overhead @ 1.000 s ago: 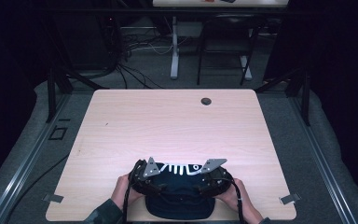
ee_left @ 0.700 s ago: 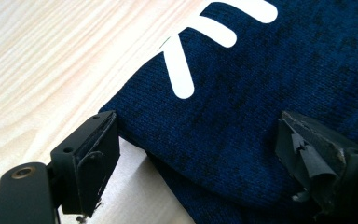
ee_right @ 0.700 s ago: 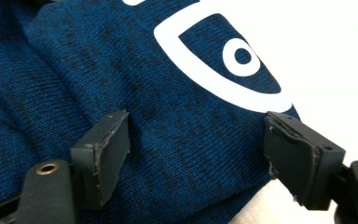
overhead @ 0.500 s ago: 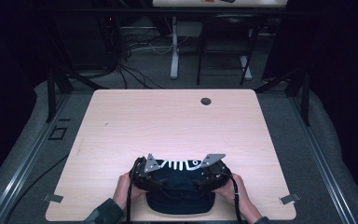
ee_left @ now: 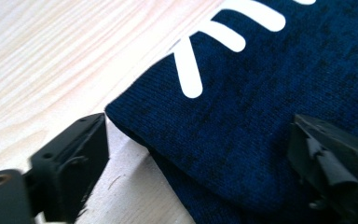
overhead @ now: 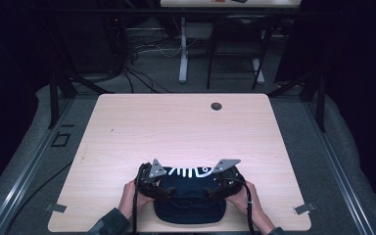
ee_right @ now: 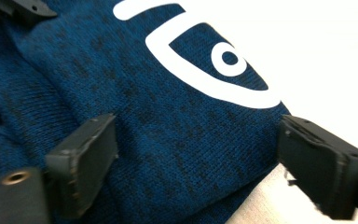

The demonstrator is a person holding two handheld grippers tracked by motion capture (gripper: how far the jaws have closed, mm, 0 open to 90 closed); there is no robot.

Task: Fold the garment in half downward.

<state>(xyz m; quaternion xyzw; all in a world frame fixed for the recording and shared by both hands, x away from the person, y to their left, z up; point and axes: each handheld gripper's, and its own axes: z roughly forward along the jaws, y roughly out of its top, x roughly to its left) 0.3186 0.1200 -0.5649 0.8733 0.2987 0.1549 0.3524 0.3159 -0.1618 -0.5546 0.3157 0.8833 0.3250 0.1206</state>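
Both grippers low over the navy knit beanie at the near table edge. Left gripper: jaws wide, gripping nothing; beanie's corner edge sits between them, one jaw over bare wood just beside the fabric fold, the other over the knit. White fishbone stripes lie ahead of the jaws. Right gripper: jaws wide, straddling the beanie's other end; white fish-head print just ahead of them.
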